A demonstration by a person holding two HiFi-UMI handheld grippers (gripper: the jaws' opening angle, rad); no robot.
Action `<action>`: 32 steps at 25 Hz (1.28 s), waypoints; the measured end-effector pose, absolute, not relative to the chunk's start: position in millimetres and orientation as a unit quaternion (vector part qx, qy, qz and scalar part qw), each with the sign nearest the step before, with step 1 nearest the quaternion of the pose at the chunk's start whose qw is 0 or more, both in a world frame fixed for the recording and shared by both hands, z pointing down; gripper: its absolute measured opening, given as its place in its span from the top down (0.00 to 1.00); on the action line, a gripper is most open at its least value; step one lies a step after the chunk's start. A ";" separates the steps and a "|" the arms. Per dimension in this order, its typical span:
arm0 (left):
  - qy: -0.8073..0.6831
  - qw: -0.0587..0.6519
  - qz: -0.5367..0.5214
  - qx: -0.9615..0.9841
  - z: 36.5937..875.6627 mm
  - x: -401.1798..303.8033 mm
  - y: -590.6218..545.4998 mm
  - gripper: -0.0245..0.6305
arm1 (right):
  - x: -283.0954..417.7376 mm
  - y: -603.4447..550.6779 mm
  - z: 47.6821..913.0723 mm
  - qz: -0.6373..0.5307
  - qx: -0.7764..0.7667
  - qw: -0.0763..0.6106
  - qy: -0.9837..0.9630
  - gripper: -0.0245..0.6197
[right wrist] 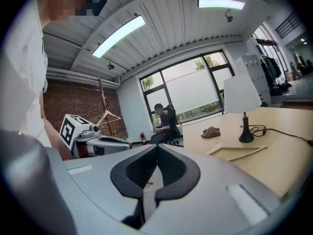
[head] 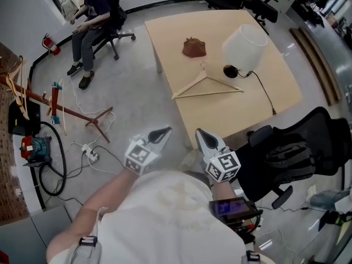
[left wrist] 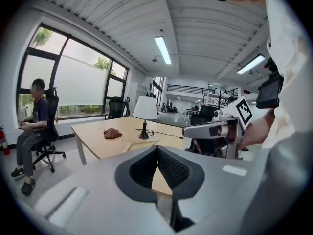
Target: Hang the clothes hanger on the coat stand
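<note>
A bare wooden clothes hanger [head: 206, 85] lies flat on the light wooden table [head: 275, 98], between a brown lump [head: 194, 47] and a white-shaded lamp [head: 245, 47]. The hanger also shows in the left gripper view [left wrist: 140, 143] and the right gripper view [right wrist: 238, 152]. The wooden coat stand [head: 66, 109] rises at the far left of the floor; another hanger [right wrist: 108, 114] hangs on it [right wrist: 102, 99]. My left gripper [head: 164, 131] and right gripper [head: 200, 132] are held close to my chest, short of the table's near edge, both shut and empty.
A person sits on an office chair [head: 91, 15] at the back left. A black chair holding a backpack [head: 297, 153] stands right of me. Cables and a power strip [head: 91, 154] lie on the floor near the stand's feet. The lamp's cord [head: 265, 95] trails across the table.
</note>
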State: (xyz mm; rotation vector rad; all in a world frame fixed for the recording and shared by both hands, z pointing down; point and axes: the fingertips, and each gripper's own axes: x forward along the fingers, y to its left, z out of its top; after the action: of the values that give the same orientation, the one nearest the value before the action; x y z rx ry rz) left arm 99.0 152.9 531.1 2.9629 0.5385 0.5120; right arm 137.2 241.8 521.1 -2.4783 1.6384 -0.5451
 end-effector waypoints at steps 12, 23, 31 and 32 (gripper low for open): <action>0.145 0.025 0.208 0.967 555.2 204.1 170.5 0.96 | 242.5 262.8 528.6 -0.189 -0.806 0.088 0.553 0.94; 0.143 -0.001 0.279 0.950 589.4 248.4 154.1 0.96 | 284.9 259.2 547.3 -0.211 -0.804 0.090 0.549 0.94; 0.166 -0.007 0.366 0.916 666.3 306.2 115.5 0.96 | 314.5 248.9 570.4 -0.241 -0.830 0.080 0.497 0.94; 0.169 -0.011 0.379 0.910 677.9 314.0 112.9 0.95 | 317.9 247.8 572.5 -0.245 -0.833 0.080 0.489 0.94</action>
State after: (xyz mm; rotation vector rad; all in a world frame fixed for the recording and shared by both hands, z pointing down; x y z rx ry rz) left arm 314.0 112.9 677.9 2.8792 0.5356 1.1981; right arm 317.9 247.8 572.5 -2.4916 1.4629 -0.7324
